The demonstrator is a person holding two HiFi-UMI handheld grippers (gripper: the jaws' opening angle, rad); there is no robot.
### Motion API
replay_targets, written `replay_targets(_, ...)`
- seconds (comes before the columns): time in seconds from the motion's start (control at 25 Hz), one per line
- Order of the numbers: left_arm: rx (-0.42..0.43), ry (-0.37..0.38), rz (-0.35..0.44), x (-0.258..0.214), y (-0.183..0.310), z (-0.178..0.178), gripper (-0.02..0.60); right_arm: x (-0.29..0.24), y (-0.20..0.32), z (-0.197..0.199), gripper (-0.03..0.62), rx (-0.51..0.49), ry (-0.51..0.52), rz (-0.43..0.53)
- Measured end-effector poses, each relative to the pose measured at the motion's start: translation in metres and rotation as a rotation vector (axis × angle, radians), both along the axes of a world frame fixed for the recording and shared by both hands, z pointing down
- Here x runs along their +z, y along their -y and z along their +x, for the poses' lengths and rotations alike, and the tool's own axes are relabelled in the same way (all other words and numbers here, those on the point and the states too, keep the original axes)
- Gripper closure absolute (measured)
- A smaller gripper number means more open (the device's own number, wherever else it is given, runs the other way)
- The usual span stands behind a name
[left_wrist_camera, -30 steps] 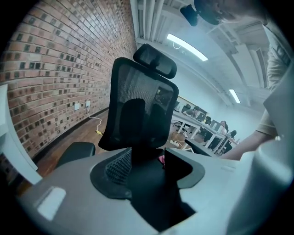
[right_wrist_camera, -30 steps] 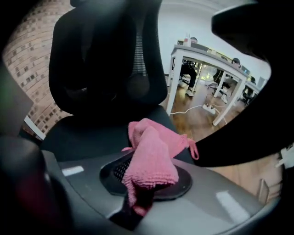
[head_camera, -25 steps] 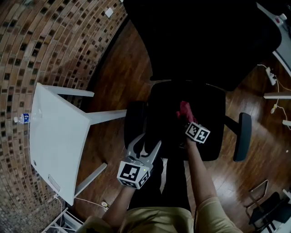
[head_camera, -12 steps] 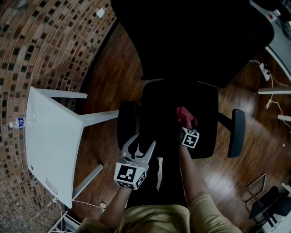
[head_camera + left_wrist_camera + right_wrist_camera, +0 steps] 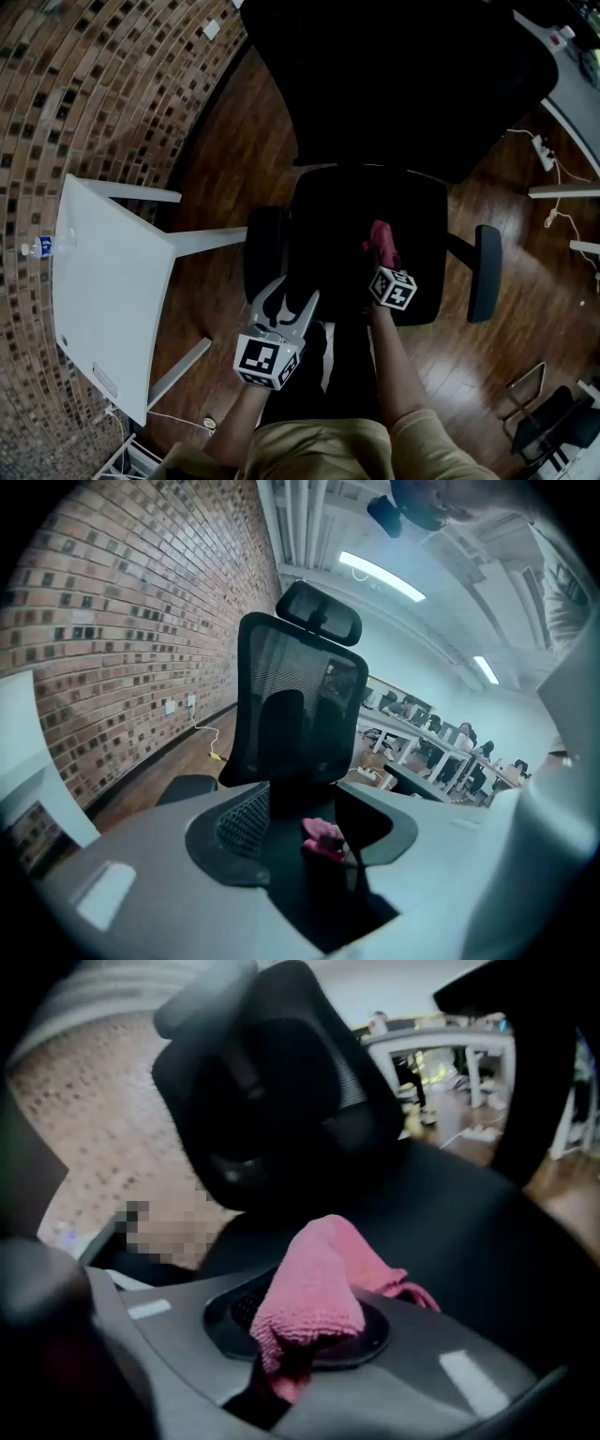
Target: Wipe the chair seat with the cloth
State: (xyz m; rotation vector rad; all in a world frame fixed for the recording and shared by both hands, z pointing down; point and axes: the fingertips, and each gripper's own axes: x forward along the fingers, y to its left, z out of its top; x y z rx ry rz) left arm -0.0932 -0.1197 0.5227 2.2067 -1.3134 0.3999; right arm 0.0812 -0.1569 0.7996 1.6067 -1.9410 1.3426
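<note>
**Over the chair's front edge: cloth gripped on the right, left side empty**

Nearest me, the left hand-held gripper (image 5: 292,298) hangs just ahead of my knees. It sits off the front left corner of the chair seat (image 5: 352,202), close to the left armrest (image 5: 262,251). Its jaws stand wide apart with nothing between them. Its own camera looks through the gap at the seat and the pink cloth (image 5: 379,240) beyond.

A little further out, the right hand-held gripper (image 5: 382,261) is clamped on that cloth. A bunched fold rises up between the jaws and the loose end spills forward past them. From the head view the cloth lies over the front middle of the black seat, slightly right of centre. I cannot tell whether it is pressing on the fabric or held just above it.

Beyond the seat, the right armrest (image 5: 483,272) angles off to the side and the tall black backrest (image 5: 403,84) fills the top of my view.

Off to the left a white worktop (image 5: 112,300) stands on the wooden floor (image 5: 234,159), with a small bottle (image 5: 37,247) at its far edge against the brick wall (image 5: 84,84).
</note>
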Motion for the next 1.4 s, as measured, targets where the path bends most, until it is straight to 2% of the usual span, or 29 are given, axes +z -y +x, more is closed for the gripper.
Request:
replay_targets(0.08,-0.009,0.037,0.010,-0.003,-0.001,-0.012,0.380,-0.006,-0.011,-0.105,0.533,-0.151,0.167,0.014)
replay_targets(0.16,-0.009,0.064,0.021,-0.008,-0.003,-0.019,0.384,-0.007,-0.032,-0.184,0.533,-0.252,0.267,-0.028)
replay_targets(0.24,-0.012,0.077,0.025,-0.012,-0.005,-0.026,0.385,-0.002,-0.049,-0.225,0.533,-0.336,0.250,-0.053)
replay_targets(0.32,-0.019,0.088,0.027,-0.015,-0.003,-0.032,0.385,0.004,-0.049,-0.226,0.534,-0.426,0.161,-0.018)
replay_targets(0.36,-0.024,0.089,0.026,-0.016,-0.003,-0.033,0.385,0.009,-0.045,-0.206,0.535,-0.445,0.095,-0.005)
replay_targets(0.4,-0.031,0.084,0.024,-0.017,-0.005,-0.032,0.385,0.016,-0.042,-0.171,0.534,-0.421,0.016,-0.012)
replay_targets(0.52,-0.038,0.046,0.011,-0.014,-0.014,-0.019,0.385,0.037,-0.041,0.003,0.535,-0.148,-0.239,-0.101)
replay_targets(0.6,-0.020,0.018,0.004,-0.010,-0.022,-0.008,0.385,0.027,-0.046,0.112,0.534,-0.031,-0.418,-0.128)
replay_targets(0.68,0.000,-0.001,0.005,-0.009,-0.025,0.001,0.385,0.011,-0.048,0.173,0.535,-0.021,-0.528,-0.133)
replay_targets(0.76,0.003,-0.007,0.010,-0.009,-0.025,0.003,0.385,0.005,-0.048,0.187,0.536,-0.029,-0.562,-0.149)
replay_targets(0.84,-0.009,0.004,0.013,-0.009,-0.023,-0.001,0.385,0.007,-0.050,0.166,0.536,-0.017,-0.521,-0.165)
replay_targets(0.88,-0.014,0.023,0.016,-0.009,-0.022,-0.004,0.385,0.009,-0.050,0.140,0.536,-0.016,-0.448,-0.143)
replay_targets(0.96,-0.016,0.078,0.026,-0.008,-0.019,-0.012,0.387,0.010,-0.048,0.055,0.536,-0.032,-0.202,-0.048)
replay_targets(1.04,-0.024,0.109,0.028,-0.009,-0.017,-0.022,0.387,0.004,-0.053,-0.053,0.534,-0.087,0.049,0.009)
replay_targets(1.12,-0.040,0.116,0.029,-0.011,-0.015,-0.031,0.385,-0.004,-0.068,-0.150,0.536,-0.176,0.194,-0.005)
replay_targets(1.2,-0.051,0.122,0.036,-0.013,-0.012,-0.038,0.387,-0.007,-0.080,-0.210,0.534,-0.229,0.253,-0.035)
replay_targets(1.28,-0.054,0.126,0.040,-0.014,-0.010,-0.042,0.387,-0.002,-0.085,-0.224,0.534,-0.246,0.260,-0.042)
replay_targets(1.32,-0.054,0.126,0.041,-0.015,-0.010,-0.044,0.387,0.002,-0.085,-0.214,0.536,-0.252,0.238,-0.040)
replay_targets(1.4,-0.059,0.117,0.038,-0.014,-0.011,-0.046,0.387,0.016,-0.084,-0.154,0.536,-0.217,0.117,-0.050)
